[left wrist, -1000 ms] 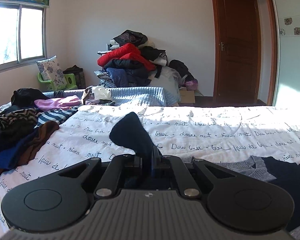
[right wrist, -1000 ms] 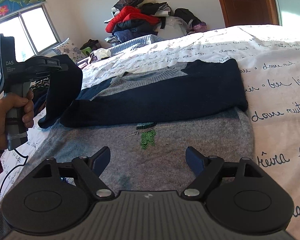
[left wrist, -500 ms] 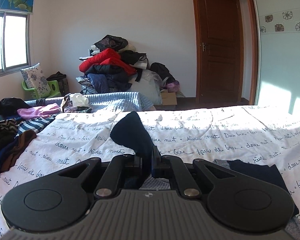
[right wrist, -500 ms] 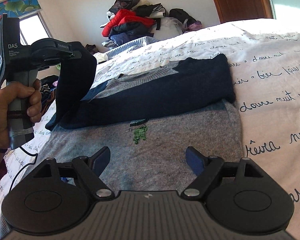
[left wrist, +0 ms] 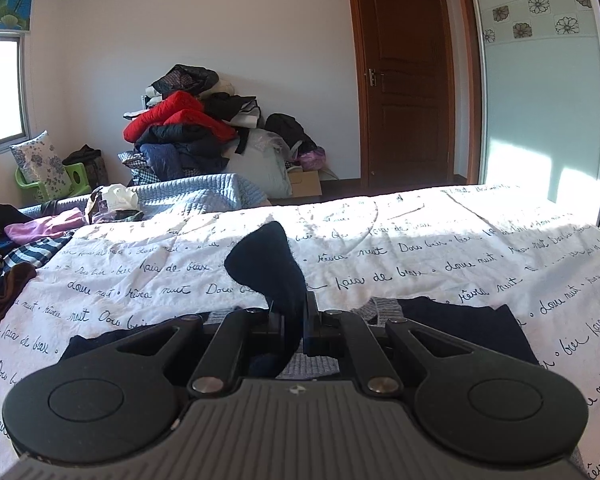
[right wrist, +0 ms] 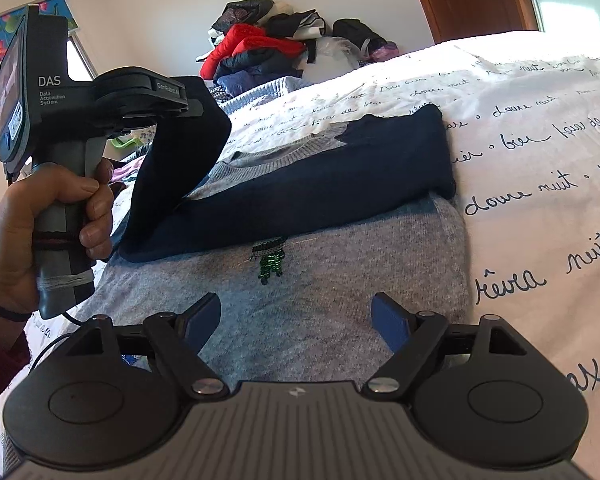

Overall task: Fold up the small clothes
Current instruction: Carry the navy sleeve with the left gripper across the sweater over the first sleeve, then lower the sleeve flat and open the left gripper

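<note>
A small grey sweater (right wrist: 320, 300) with navy sleeves and a green motif lies flat on the bed. One navy sleeve (right wrist: 340, 184) is folded across its chest. My left gripper (left wrist: 296, 320) is shut on the other navy sleeve (left wrist: 268, 264) and holds it lifted above the sweater's left side; it also shows in the right wrist view (right wrist: 192, 108), held in a hand. My right gripper (right wrist: 296, 316) is open and empty, just above the sweater's grey lower body.
The bed (left wrist: 460, 252) has a white cover with black script. A heap of clothes (left wrist: 4, 264) lies at its left side. A pile of jackets (left wrist: 188, 140) stands by the far wall, next to a brown door (left wrist: 404, 80).
My left gripper has carried the navy sleeve rightwards, further over the sweater. My right gripper stays open and has shifted only slightly over the sweater's lower body.
</note>
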`<state>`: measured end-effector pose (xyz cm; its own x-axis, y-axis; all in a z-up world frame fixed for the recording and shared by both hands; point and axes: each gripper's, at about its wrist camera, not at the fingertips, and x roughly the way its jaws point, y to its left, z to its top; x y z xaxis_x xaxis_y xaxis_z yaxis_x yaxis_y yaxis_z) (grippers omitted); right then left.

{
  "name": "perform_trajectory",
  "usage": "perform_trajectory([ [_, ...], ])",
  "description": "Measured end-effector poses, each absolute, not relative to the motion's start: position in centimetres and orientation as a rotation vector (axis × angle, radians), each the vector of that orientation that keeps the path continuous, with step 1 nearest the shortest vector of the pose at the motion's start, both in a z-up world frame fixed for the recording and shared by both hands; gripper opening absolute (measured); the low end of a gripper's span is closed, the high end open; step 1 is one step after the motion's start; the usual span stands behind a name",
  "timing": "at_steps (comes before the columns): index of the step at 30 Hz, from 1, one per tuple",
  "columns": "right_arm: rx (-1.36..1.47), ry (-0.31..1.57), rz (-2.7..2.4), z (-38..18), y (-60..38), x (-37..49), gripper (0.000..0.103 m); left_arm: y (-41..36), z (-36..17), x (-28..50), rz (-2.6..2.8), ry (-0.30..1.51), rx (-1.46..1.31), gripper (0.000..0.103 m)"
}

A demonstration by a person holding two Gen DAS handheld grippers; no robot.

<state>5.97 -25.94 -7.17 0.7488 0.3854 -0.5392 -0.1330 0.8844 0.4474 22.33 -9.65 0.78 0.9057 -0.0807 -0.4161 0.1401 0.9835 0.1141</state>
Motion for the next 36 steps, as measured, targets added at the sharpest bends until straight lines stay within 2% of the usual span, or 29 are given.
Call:
perform_trajectory([
  [24, 0.428, 0.667, 0.278, -7.6, -27.4, 4.9, 0.083, -15.6, -3.6, 21.9, -0.215, 0.511, 0.237, 0.009],
  [28, 0.422, 0.672, 0.280, -7.6, -27.3, 4.8, 0.084, -16.4, -4.1, 21.5, -0.236, 0.527, 0.254, 0.019],
  [30, 0.421, 0.672, 0.278, -7.6, -27.3, 4.6, 0.084, -16.7, -4.2, 21.3, -0.252, 0.540, 0.256, 0.027],
  [32, 0.419, 0.673, 0.276, -7.6, -27.4, 4.4, 0.084, -16.9, -4.2, 21.0, -0.263, 0.540, 0.257, 0.049],
  [36, 0.411, 0.669, 0.268, -7.4, -27.3, 4.1, 0.084, -16.9, -3.9, 20.0, -0.253, 0.517, 0.281, 0.071],
])
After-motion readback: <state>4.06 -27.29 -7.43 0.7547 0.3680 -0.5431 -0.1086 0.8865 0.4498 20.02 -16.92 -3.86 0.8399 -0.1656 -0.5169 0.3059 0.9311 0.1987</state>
